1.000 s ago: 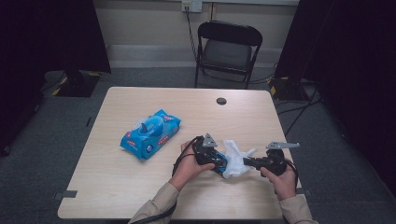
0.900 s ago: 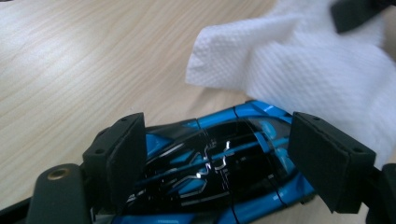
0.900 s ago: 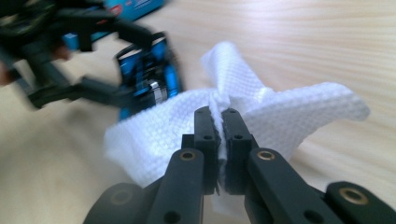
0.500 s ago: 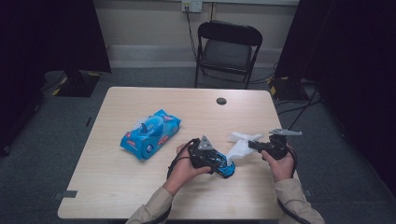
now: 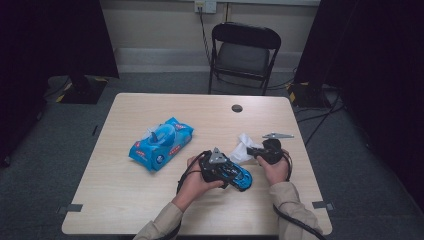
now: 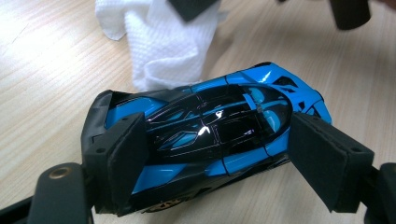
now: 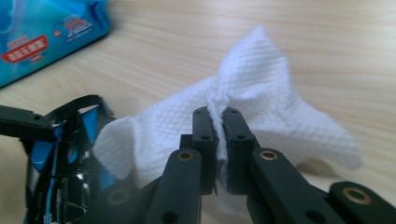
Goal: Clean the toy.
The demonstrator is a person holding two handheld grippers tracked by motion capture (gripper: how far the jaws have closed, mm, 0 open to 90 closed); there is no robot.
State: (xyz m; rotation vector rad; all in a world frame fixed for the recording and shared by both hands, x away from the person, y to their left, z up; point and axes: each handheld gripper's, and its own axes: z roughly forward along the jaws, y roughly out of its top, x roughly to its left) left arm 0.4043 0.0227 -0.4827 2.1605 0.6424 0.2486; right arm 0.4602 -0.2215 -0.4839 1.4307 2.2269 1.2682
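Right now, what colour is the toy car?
Bright blue with a glossy black top; the toy car shows best in the left gripper view.

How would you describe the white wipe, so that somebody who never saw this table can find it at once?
Start at the wooden table and go to its right half, just right of the blue toy car. There the right gripper pinches the white wipe in its shut jaws. It is the one white, crumpled, dimpled sheet; the blue wipes pack lies farther left.
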